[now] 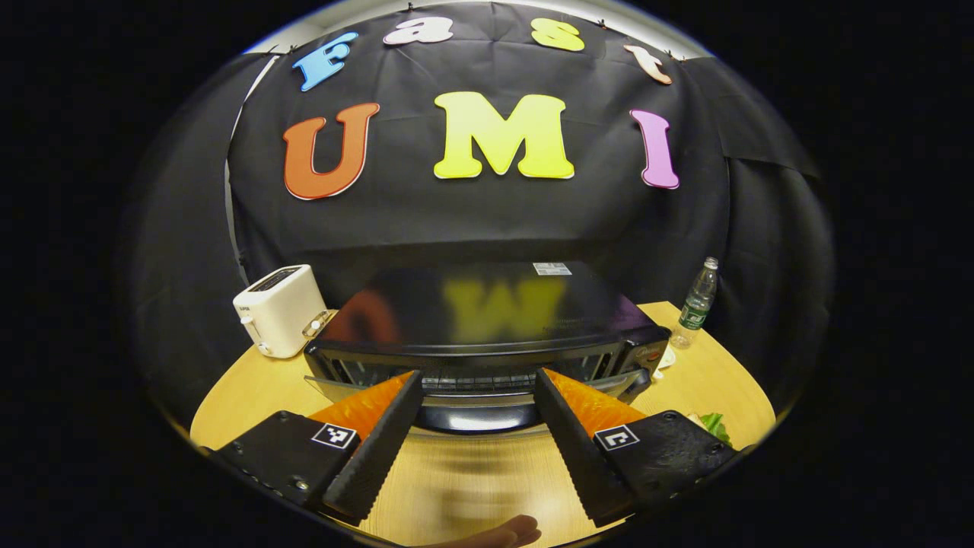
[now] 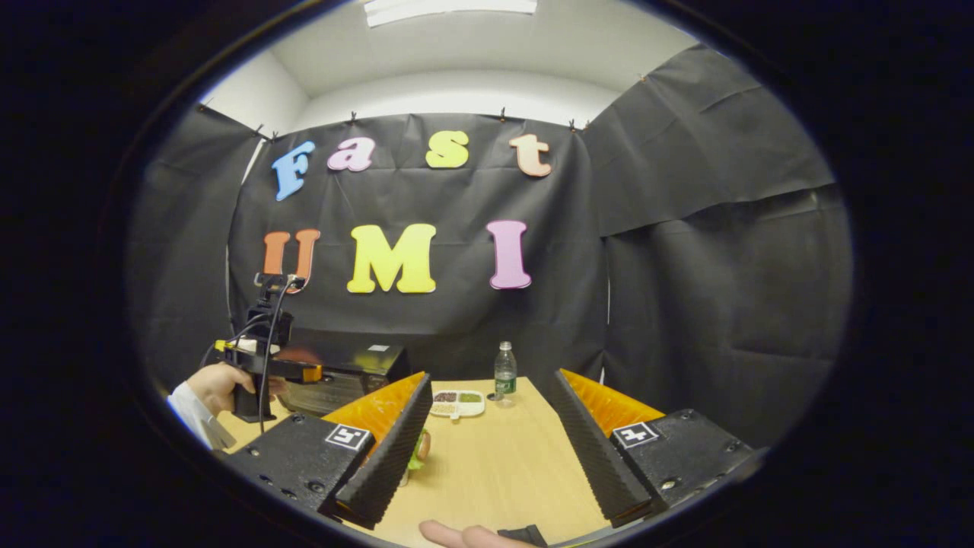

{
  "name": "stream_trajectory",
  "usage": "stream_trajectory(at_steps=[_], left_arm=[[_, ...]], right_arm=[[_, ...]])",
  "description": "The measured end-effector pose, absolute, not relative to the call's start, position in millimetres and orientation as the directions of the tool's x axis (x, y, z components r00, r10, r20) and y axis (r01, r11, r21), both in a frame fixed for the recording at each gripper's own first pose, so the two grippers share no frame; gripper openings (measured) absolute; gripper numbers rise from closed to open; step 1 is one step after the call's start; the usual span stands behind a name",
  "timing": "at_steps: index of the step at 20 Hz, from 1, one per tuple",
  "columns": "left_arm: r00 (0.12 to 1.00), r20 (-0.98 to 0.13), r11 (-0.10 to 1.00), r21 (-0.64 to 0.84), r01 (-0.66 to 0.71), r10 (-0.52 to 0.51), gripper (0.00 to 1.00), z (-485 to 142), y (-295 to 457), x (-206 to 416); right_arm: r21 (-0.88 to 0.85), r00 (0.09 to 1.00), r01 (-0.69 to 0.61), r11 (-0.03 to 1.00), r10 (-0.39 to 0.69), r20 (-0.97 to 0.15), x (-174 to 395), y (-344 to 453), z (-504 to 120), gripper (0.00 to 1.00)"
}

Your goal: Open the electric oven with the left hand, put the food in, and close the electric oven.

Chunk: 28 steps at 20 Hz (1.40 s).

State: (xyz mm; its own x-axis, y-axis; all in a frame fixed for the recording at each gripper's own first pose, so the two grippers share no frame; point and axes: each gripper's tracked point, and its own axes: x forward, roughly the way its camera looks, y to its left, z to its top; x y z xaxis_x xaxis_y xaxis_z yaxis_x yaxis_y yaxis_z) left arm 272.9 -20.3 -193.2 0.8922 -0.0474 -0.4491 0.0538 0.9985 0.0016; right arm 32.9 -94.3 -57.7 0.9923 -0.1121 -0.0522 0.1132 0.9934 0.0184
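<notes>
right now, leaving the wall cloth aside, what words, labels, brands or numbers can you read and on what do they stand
None of it can be read.
White sticker on top of the oven: print too small.
Green label on the water bottle: too small.
Small dark mark on the front of the toaster: too small.
Panel at the oven's right end: blurred.

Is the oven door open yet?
Partly open: the oven door tilts away from the oven at the top, exposing the rack, with the left tongs at its handle.
</notes>
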Motion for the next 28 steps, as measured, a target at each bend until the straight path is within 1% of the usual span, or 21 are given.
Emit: stream_trajectory(at_steps=[5, 11, 17, 19, 23, 28], left_arm=[[0.909, -0.415, 0.999, 0.010, 0.048, -0.039, 0.98, -206.0, -20.9, 234.9], [0.907, -0.418, 0.999, 0.004, 0.044, -0.039, 0.98, -234.6, -21.4, 197.1], [0.909, -0.415, 0.999, -0.002, 0.038, -0.035, 0.98, -259.6, -23.0, 174.3], [0.905, -0.425, 0.999, -0.012, 0.032, -0.034, 0.96, -273.4, -24.3, 167.9], [0.898, -0.439, 0.999, -0.025, 0.027, -0.036, 0.96, -288.0, -25.6, 159.0], [0.867, -0.496, 0.998, -0.058, 0.008, -0.036, 0.95, -318.2, -26.6, 148.6]], right_arm=[[0.037, 0.991, 0.118, 0.992, -0.116, -0.060, 24.7, -93.3, -60.2, 0.97], [0.035, 0.992, 0.107, 0.994, -0.105, -0.065, 17.8, -84.3, -62.1, 0.97], [0.018, 0.993, 0.099, 0.995, -0.098, -0.071, 15.1, -76.9, -66.5, 0.97], [0.019, 0.993, 0.098, 0.995, -0.096, -0.073, 15.2, -76.2, -69.8, 0.97], [0.015, 0.992, 0.098, 0.995, -0.096, -0.086, 15.8, -75.9, -74.8, 0.97], [0.014, 0.991, 0.099, 0.995, -0.097, -0.093, 14.2, -76.9, -77.7, 0.97]])
